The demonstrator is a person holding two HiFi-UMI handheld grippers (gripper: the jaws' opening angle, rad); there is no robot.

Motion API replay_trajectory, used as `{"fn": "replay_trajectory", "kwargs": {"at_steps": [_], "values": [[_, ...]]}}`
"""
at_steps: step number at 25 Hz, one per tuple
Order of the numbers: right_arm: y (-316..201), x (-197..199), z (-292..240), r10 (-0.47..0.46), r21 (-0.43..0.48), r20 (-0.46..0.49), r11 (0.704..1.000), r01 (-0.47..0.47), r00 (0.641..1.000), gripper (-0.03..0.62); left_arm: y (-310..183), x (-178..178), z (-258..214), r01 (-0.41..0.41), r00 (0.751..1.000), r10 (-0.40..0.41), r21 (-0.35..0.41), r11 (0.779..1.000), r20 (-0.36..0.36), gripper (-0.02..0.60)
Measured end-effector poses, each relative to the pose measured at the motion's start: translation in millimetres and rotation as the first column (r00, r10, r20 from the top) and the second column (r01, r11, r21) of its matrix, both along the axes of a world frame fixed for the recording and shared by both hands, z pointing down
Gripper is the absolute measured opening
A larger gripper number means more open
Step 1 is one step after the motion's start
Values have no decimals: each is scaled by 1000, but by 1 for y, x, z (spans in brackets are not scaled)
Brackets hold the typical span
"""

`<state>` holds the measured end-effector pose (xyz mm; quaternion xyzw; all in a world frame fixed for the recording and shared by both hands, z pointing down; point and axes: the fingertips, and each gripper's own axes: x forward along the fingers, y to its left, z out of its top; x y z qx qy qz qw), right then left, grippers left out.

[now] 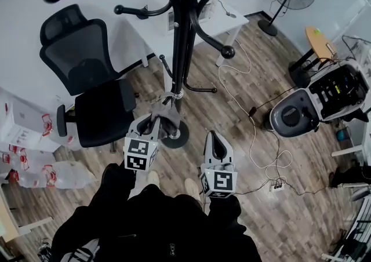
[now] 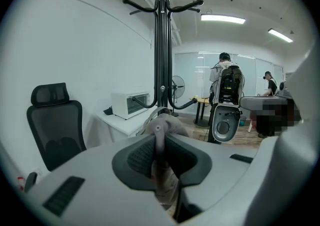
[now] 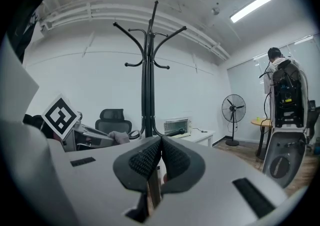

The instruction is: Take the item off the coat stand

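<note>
Stage: grasp made, removal pending | left gripper (image 1: 157, 123) clamped on grey cap (image 2: 166, 126), at coat stand (image 1: 182, 35) pole's lower hook; unhooked or not, unclear | right gripper (image 1: 213, 138) closed, empty.

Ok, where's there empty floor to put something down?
Bare wood floor lies between the coat stand and the white cable. It is crowded left, by the office chair and the bottle packs, and right, around the grey machine.
</note>
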<state>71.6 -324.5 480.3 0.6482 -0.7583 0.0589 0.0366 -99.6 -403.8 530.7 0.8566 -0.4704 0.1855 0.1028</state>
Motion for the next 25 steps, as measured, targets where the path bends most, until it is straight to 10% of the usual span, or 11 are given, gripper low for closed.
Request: {"fn": "replay_trajectory", "kwargs": {"at_steps": [25], "values": [[6,-9,-24,-83,52,-8,995,83,997,17,21,-9,-61,74,996,-69,93,993,-56,28]]}}
